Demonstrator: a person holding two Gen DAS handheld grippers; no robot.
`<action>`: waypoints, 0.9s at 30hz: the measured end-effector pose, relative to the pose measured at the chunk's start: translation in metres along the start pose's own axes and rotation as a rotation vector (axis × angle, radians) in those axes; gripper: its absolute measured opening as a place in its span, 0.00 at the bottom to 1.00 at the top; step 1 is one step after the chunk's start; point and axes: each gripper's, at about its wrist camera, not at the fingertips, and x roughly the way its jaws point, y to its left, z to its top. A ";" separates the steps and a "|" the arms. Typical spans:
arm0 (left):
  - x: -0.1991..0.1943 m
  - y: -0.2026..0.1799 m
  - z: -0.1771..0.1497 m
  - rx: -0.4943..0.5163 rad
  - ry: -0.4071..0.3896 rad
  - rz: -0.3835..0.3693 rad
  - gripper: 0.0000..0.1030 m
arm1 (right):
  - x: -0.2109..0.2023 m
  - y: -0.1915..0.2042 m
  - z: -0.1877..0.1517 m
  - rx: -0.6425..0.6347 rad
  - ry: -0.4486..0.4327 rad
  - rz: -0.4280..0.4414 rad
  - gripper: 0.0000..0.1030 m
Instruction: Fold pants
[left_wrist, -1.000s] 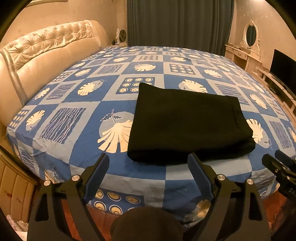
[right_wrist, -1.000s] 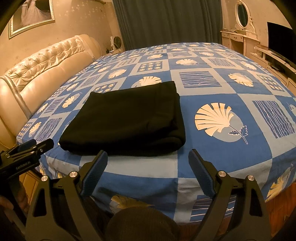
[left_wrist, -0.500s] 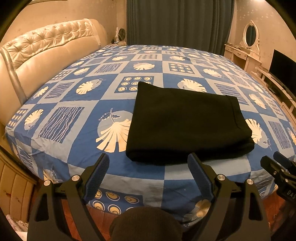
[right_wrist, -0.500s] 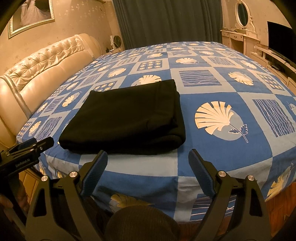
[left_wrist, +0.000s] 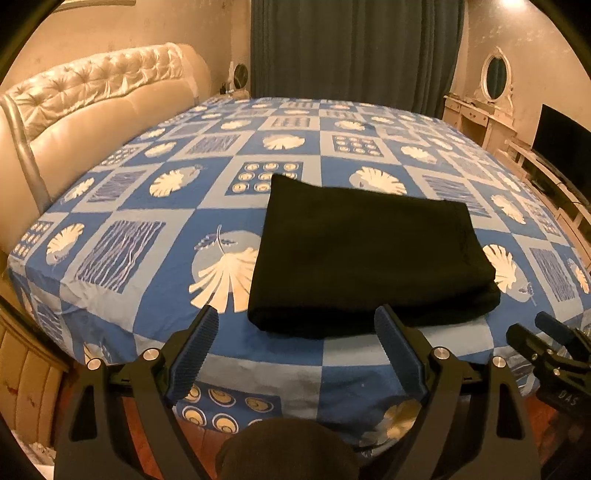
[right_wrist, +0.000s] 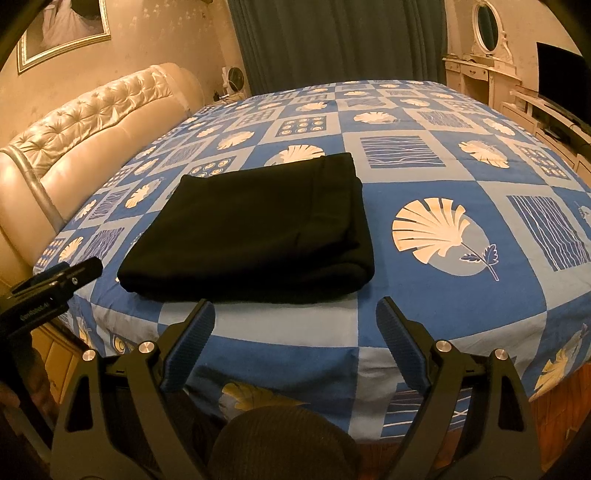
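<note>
Black pants (left_wrist: 369, 254) lie folded into a thick rectangle near the front edge of the bed; they also show in the right wrist view (right_wrist: 255, 229). My left gripper (left_wrist: 295, 325) is open and empty, held just short of the bed's front edge, below the pants. My right gripper (right_wrist: 295, 317) is open and empty, also just in front of the pants' near edge. The right gripper shows at the right edge of the left wrist view (left_wrist: 546, 347), and the left gripper at the left of the right wrist view (right_wrist: 51, 288).
The bed has a blue patterned sheet (left_wrist: 155, 236) and a cream tufted headboard (left_wrist: 85, 92) at the left. Dark curtains (left_wrist: 351, 48) hang behind. A dressing table with an oval mirror (left_wrist: 495, 74) and a TV (left_wrist: 565, 144) stand at the right.
Both grippers have drawn back slightly from the bed and stayed open. The folded pants have not moved.
</note>
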 end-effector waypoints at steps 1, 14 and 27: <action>-0.001 -0.001 0.000 0.003 -0.005 0.000 0.83 | 0.000 0.000 -0.001 0.000 0.000 -0.001 0.86; -0.008 -0.007 -0.003 -0.004 -0.025 0.096 0.89 | 0.002 -0.001 -0.002 0.001 0.006 0.000 0.86; -0.009 -0.010 -0.002 -0.008 -0.016 0.006 0.89 | 0.000 -0.019 0.001 0.027 0.005 -0.006 0.86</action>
